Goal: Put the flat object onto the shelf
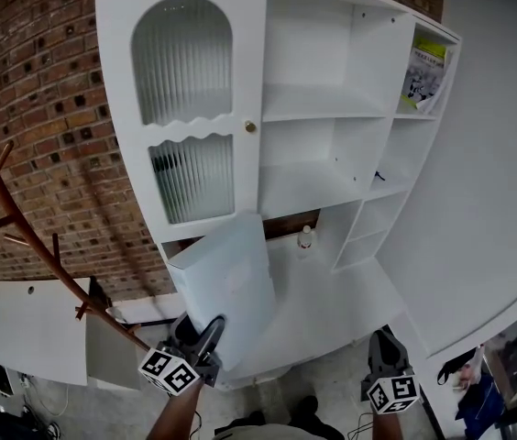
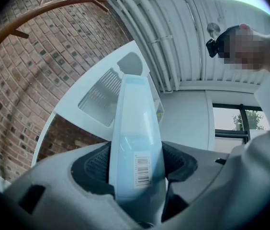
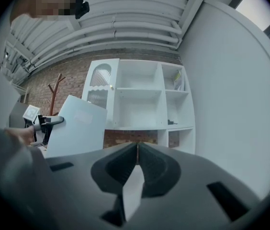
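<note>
Before the white shelf unit, left gripper clamps the flat pale-blue plastic case at one edge; right gripper closed, empty. Case, apparently slick, may pivot loose.

A red brick wall fills the left of the head view. In front of it stands a brown wooden coat stand with upturned pegs. A white tabletop lies low at the left, near the stand's foot. A small pale bottle stands upright in the middle. Printed booklets lean at the upper right, beside a plain white wall.
</note>
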Action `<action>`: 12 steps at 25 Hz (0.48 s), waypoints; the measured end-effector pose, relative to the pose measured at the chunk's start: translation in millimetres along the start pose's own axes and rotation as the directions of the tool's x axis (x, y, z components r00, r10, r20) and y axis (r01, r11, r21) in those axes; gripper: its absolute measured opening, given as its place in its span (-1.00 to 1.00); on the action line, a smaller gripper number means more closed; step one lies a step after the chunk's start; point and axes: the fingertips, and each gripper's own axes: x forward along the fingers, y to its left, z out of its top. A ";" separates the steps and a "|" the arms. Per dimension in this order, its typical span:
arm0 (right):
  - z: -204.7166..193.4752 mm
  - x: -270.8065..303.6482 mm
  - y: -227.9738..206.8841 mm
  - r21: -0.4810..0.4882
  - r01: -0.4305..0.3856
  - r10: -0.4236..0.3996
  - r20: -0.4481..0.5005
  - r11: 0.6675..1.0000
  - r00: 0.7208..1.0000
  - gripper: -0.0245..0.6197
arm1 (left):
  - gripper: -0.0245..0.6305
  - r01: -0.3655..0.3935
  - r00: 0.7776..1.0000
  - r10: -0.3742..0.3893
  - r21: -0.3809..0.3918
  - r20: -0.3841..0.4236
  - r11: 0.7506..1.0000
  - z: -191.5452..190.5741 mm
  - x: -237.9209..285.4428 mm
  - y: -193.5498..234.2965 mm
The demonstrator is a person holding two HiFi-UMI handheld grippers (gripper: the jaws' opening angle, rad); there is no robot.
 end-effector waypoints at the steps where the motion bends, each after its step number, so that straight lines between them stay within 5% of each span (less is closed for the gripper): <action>1: -0.2 3.5 -0.7 0.001 -0.007 0.007 -0.001 1.000 1.000 -0.83 | -0.03 -0.009 1.000 0.009 -0.003 0.000 1.000 0.2 1.8 -0.4; 12: -1.2 61.4 -42.2 0.023 -0.117 0.117 0.005 0.993 0.993 -0.83 | -0.03 -0.074 0.995 0.078 -0.067 0.064 0.995 -7.5 36.2 -14.0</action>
